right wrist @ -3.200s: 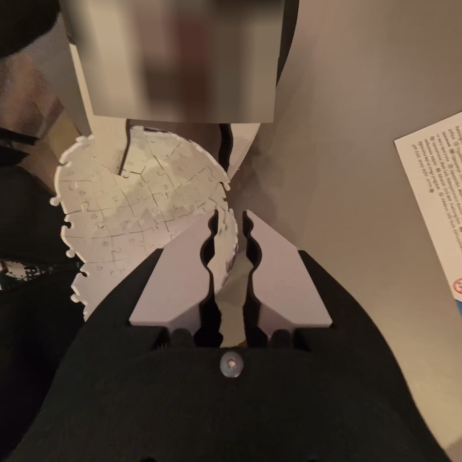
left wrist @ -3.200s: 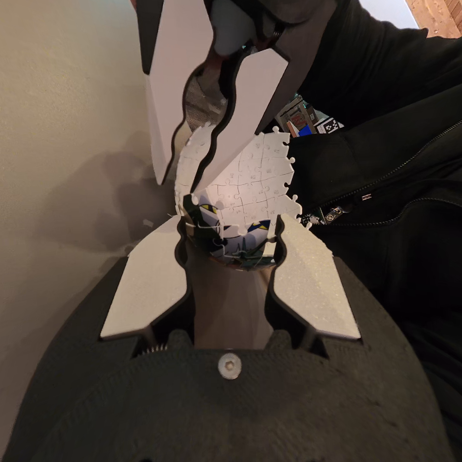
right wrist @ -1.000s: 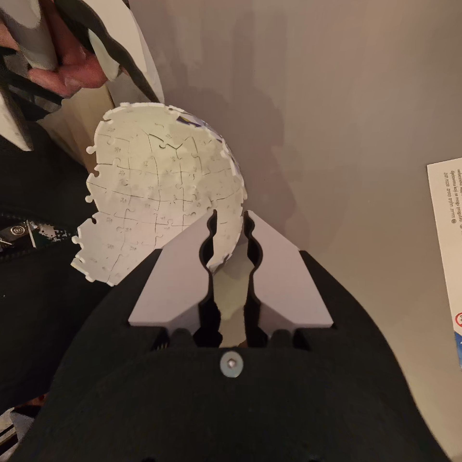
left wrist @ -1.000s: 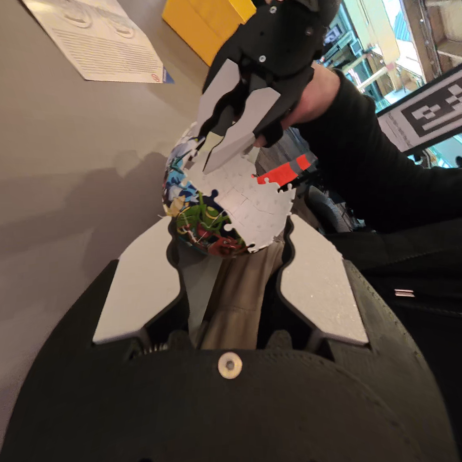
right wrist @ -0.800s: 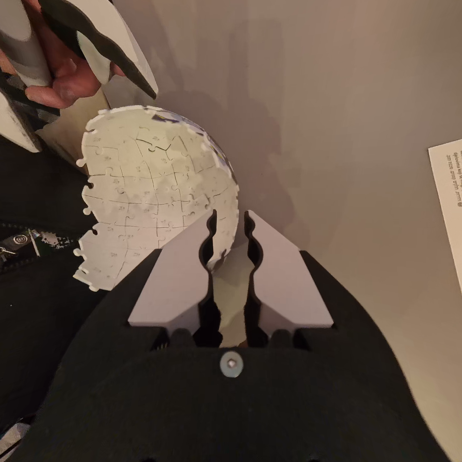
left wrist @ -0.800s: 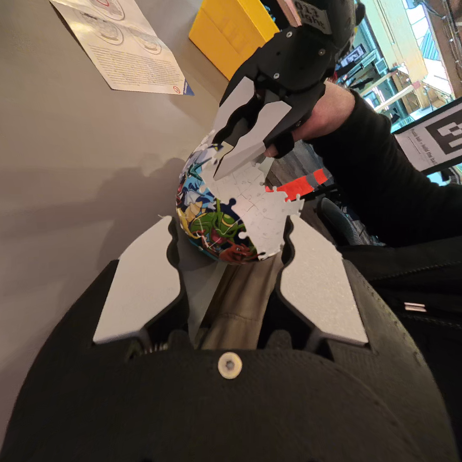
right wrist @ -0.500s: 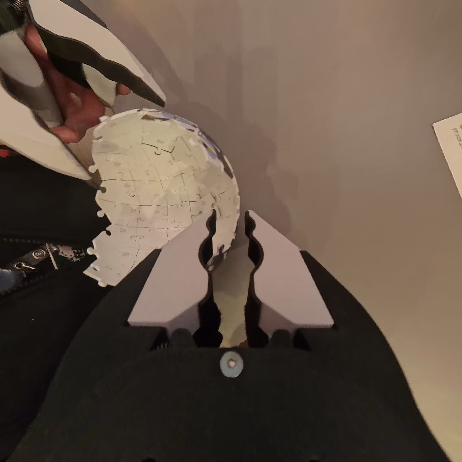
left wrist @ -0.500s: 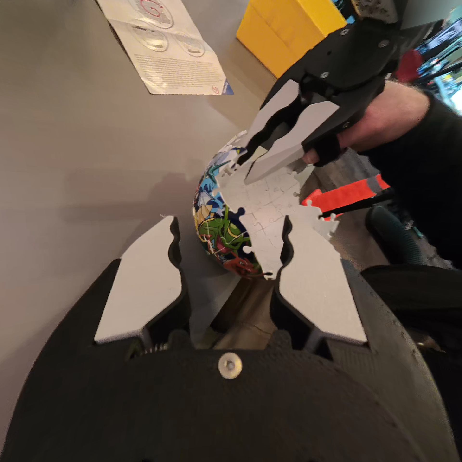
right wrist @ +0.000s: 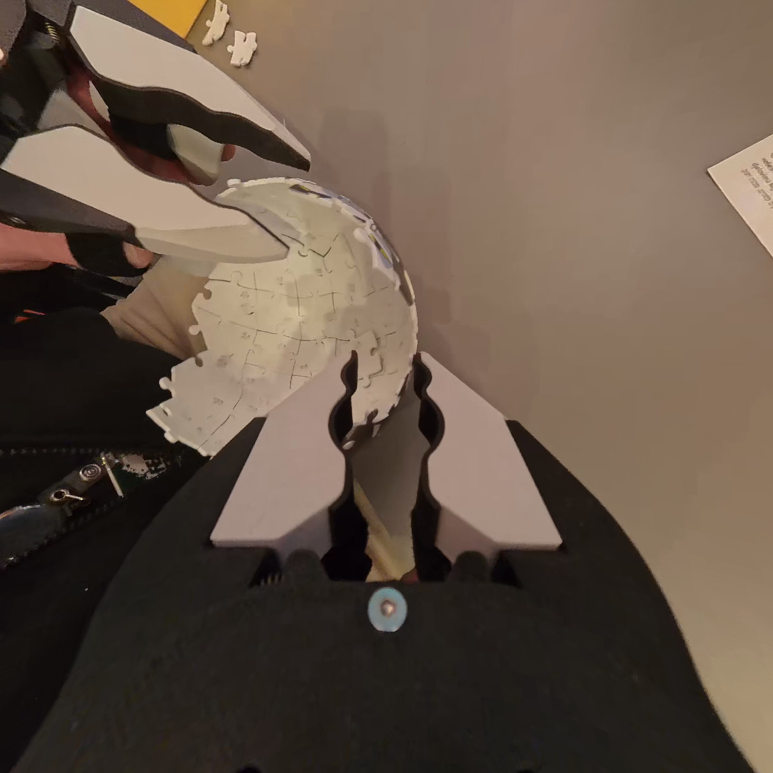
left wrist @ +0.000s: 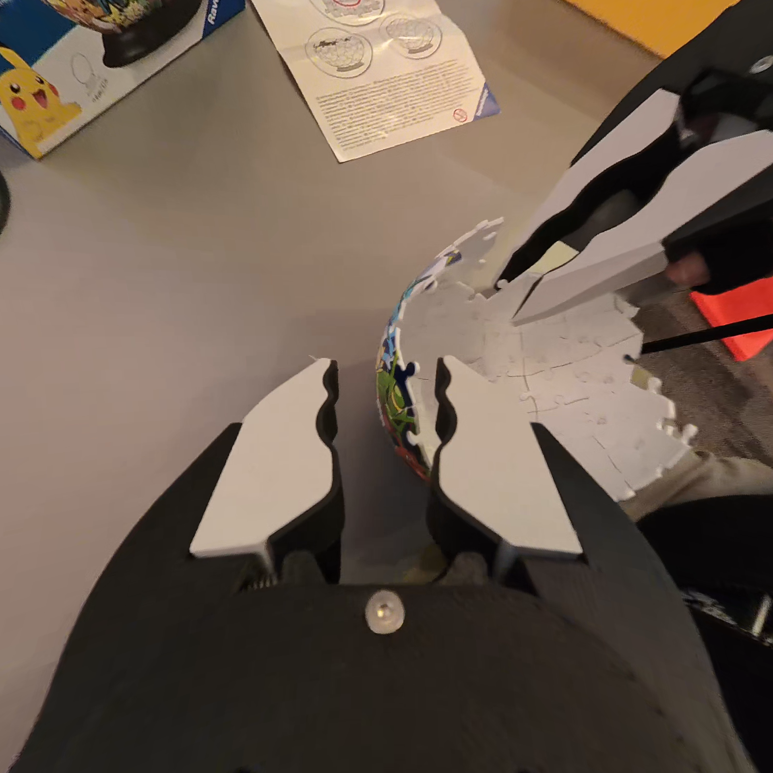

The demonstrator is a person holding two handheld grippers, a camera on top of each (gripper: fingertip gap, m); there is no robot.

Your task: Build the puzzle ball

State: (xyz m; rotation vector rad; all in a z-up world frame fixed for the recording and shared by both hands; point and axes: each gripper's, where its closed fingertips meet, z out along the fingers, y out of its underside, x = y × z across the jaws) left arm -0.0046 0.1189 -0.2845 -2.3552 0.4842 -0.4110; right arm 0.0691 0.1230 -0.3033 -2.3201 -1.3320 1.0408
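Grey table [left wrist: 167, 272] lies under everything. Right gripper [right wrist: 385, 359] pinches the shell [right wrist: 301, 309] by its rim, its jaws narrowly parted around the wall. Left gripper [left wrist: 385, 368] gapes beside the shell, seemingly clear of it, holding nothing. Beyond the shell lie a leaflet [left wrist: 389, 75] and box [left wrist: 83, 54].

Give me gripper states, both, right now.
Left gripper: open, straddling the puzzle ball shell's edge, not clamped.
Right gripper: shut on the puzzle ball shell's rim.
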